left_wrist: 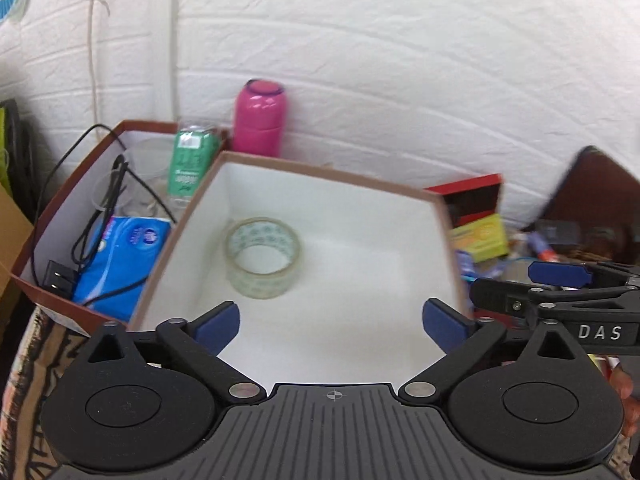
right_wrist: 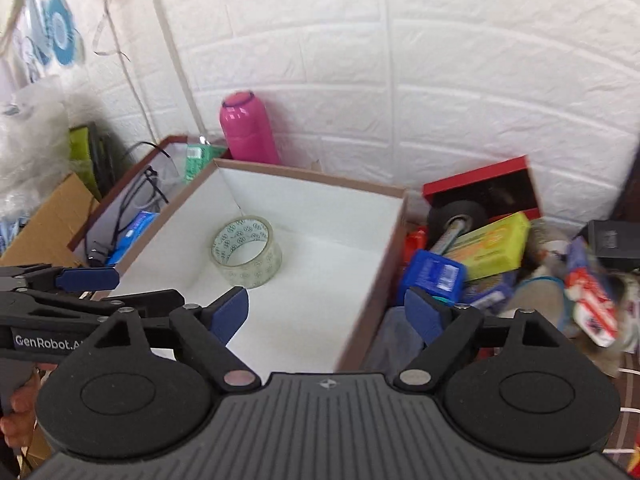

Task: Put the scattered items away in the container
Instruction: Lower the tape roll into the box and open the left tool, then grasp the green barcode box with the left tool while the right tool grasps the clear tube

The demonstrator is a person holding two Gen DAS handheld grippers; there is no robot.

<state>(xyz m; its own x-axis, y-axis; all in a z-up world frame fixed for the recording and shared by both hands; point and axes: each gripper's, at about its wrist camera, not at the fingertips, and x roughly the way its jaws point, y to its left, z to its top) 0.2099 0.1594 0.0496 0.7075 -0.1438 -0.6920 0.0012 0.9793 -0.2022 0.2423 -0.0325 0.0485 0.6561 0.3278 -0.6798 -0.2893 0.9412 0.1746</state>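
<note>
A brown-rimmed white box (left_wrist: 340,178) (right_wrist: 312,178) holds a roll of clear tape (left_wrist: 262,258) (right_wrist: 246,250) lying flat near its left wall. My left gripper (left_wrist: 332,326) is open and empty above the box's near part. My right gripper (right_wrist: 326,314) is open and empty over the box's right rim. Scattered items lie right of the box: a yellow-green box (right_wrist: 494,246) (left_wrist: 482,238), a blue packet (right_wrist: 434,276), a red-and-white packet (right_wrist: 592,308).
A second box (left_wrist: 72,184) to the left holds black cables, a blue tissue pack (left_wrist: 124,256) and a green-labelled bottle (left_wrist: 190,160). A pink flask (left_wrist: 262,118) (right_wrist: 248,130) stands by the white wall. A red box (right_wrist: 484,188) with a black wheel lies behind the pile.
</note>
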